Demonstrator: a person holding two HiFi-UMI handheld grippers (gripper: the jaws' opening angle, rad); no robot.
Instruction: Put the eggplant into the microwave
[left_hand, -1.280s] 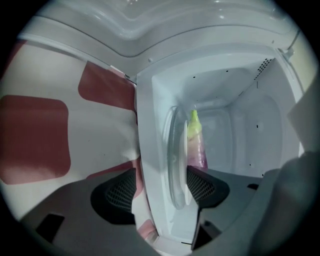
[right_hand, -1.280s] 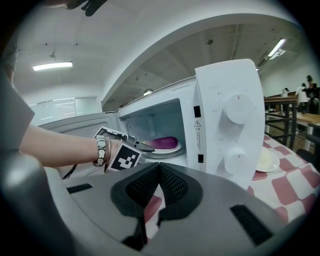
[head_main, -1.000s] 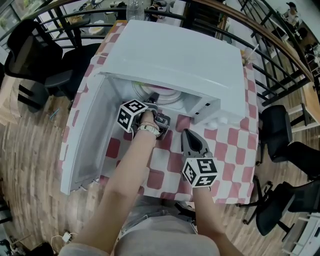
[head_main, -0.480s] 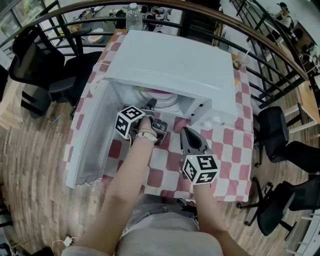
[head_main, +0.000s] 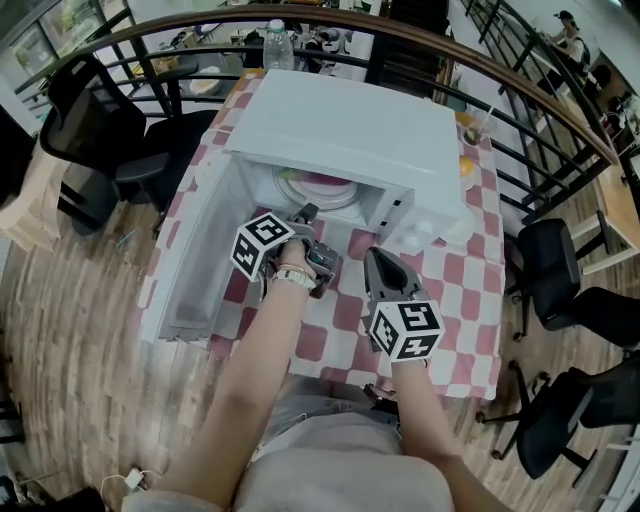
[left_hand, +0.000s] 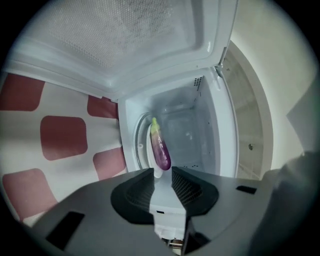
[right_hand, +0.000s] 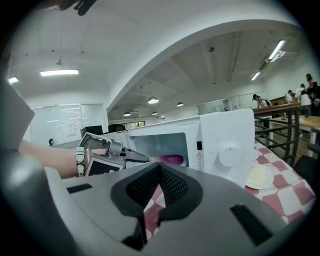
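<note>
left gripper view: our left gripper, jaws just narrowed to a slim gap, nothing between; right gripper closed, empty. farther in, the eggplant lies inside the microwave, door open. we judge it light, glossy, slippery: grip across the thick middle.

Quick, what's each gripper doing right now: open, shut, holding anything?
Left gripper: jaws apart, just been closing, nothing between them.
Right gripper: jaws together, holding nothing.

Bright even light from ceiling strip lights, soft shadows, fisheye bending, dark vignetted corners
</note>
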